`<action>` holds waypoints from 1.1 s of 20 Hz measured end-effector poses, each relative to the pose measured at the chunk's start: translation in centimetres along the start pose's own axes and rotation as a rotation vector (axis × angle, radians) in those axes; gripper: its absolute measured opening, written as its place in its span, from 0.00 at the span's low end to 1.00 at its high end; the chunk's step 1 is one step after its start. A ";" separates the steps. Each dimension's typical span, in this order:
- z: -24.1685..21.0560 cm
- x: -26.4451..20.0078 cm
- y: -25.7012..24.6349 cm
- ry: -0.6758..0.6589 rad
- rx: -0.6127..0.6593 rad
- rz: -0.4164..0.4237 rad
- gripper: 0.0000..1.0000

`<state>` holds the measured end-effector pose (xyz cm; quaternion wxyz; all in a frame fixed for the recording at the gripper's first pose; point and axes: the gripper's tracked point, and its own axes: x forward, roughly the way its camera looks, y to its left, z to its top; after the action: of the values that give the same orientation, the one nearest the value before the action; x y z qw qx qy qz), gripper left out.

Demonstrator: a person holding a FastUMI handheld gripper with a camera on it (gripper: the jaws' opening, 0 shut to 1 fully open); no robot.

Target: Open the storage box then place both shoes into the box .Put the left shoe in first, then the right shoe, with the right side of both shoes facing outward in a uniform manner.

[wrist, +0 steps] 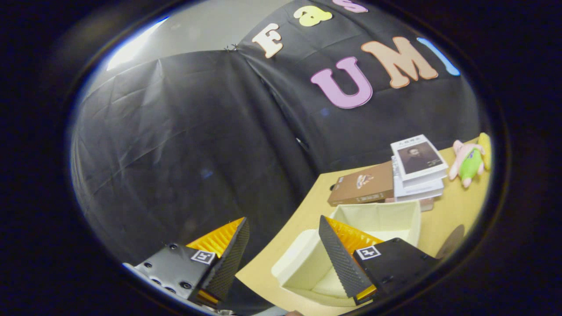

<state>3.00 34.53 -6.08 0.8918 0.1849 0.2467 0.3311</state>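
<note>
Hanging well above the yellow tabletop with its fingers spread wide and nothing between them, the gripper looks tilted, probably in transit rather than mid-grasp. Beneath its right finger sits the cream fabric storage box, open-topped, its pale lid or flap lying at the near side so the cavity is free for loading. No shoe lies inside yet, as far as the visible interior tells. Beyond the box, towards the table's far edge against the black cloth wall, a flat brown cardboard carton and a stack of white paperback books are parked clear of the work, with a pink-and-green plush toy further right.
</note>
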 end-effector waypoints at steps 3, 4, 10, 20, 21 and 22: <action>0.5 -3.4 -3.2 -0.013 -0.067 -0.057 1.00; 0.7 -4.3 -4.7 -0.014 -0.090 -0.081 1.00; 2.4 -10.6 -12.2 -0.041 -0.179 -0.196 1.00; -0.5 -17.8 -24.4 0.012 -0.214 -0.353 0.99; -1.5 -18.2 -25.5 0.030 -0.211 -0.363 0.99; -2.7 -18.4 -26.6 0.055 -0.206 -0.373 0.99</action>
<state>2.63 3.46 -15.51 0.9447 0.0348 0.2660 0.1886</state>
